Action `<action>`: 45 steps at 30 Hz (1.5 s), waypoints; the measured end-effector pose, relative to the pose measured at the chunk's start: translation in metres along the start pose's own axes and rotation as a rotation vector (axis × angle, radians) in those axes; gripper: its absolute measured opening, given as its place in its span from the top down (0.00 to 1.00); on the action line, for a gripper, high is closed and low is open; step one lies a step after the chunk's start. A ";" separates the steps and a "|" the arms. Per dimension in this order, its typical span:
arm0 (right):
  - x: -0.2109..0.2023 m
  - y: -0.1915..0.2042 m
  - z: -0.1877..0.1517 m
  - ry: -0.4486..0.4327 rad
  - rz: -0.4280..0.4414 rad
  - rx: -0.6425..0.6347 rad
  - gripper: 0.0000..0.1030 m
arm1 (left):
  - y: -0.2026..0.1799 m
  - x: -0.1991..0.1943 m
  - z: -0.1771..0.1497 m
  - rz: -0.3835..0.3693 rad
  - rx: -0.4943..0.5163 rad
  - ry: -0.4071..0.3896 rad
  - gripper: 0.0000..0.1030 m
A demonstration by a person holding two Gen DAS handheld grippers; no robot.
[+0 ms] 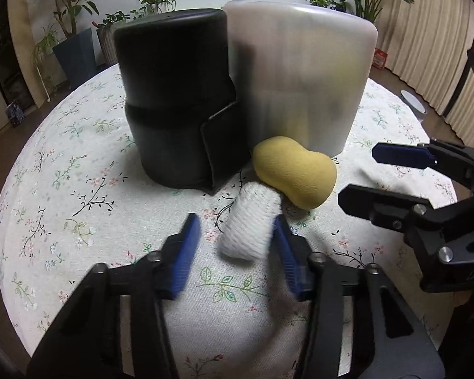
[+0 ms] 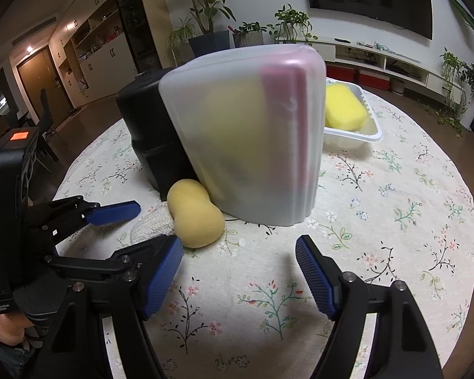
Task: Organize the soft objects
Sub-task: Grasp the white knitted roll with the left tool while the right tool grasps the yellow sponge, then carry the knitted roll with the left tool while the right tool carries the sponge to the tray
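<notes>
A white knitted roll lies on the floral tablecloth, touching a yellow gourd-shaped sponge. My left gripper is open; the roll lies between its blue fingers, against the right one. Behind stand a black cylinder case and a frosted translucent container. My right gripper is open and empty, in front of the frosted container. The sponge and part of the roll show at its left. The right gripper also shows in the left view.
A white tray with a yellow rectangular sponge sits behind the frosted container. The round table's edge curves close at the left. Potted plants and a TV wall stand beyond the table.
</notes>
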State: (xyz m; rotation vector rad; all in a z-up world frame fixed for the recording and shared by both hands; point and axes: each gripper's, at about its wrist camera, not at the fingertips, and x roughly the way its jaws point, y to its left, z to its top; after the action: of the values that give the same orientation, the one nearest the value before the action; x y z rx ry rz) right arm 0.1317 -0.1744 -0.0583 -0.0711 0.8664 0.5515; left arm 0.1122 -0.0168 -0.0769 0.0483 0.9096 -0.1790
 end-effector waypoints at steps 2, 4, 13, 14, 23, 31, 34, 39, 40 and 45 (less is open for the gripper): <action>0.000 0.001 0.000 0.004 0.002 -0.002 0.25 | 0.006 -0.002 0.000 -0.013 -0.022 -0.003 0.67; 0.001 0.004 0.000 0.009 0.007 0.000 0.25 | 0.010 -0.003 -0.001 -0.024 -0.045 -0.001 0.71; 0.008 0.024 0.006 0.013 0.038 -0.016 0.26 | 0.027 -0.014 -0.012 -0.074 -0.124 -0.012 0.75; 0.010 0.026 0.006 0.014 0.041 -0.017 0.26 | 0.028 -0.014 -0.012 -0.078 -0.128 -0.013 0.76; 0.026 0.037 0.008 0.009 0.014 0.004 0.26 | 0.043 -0.024 -0.021 -0.077 -0.176 -0.014 0.76; 0.041 0.039 0.012 -0.003 0.015 0.074 0.27 | 0.044 -0.022 -0.022 -0.086 -0.180 -0.016 0.76; 0.043 0.040 0.014 -0.007 0.018 0.083 0.33 | 0.044 -0.022 -0.022 -0.086 -0.181 -0.019 0.76; 0.045 0.038 0.014 -0.008 0.025 0.098 0.55 | 0.044 -0.022 -0.023 -0.083 -0.180 -0.022 0.76; 0.045 0.037 0.014 -0.008 0.028 0.101 0.57 | 0.043 -0.022 -0.023 -0.082 -0.179 -0.023 0.76; 0.037 0.033 0.007 -0.011 0.044 0.112 0.60 | 0.042 -0.022 -0.023 -0.076 -0.175 -0.027 0.76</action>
State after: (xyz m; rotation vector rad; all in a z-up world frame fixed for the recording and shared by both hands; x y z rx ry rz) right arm 0.1395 -0.1278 -0.0759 0.0528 0.8879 0.5431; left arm 0.0879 0.0299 -0.0749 -0.1510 0.8981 -0.1694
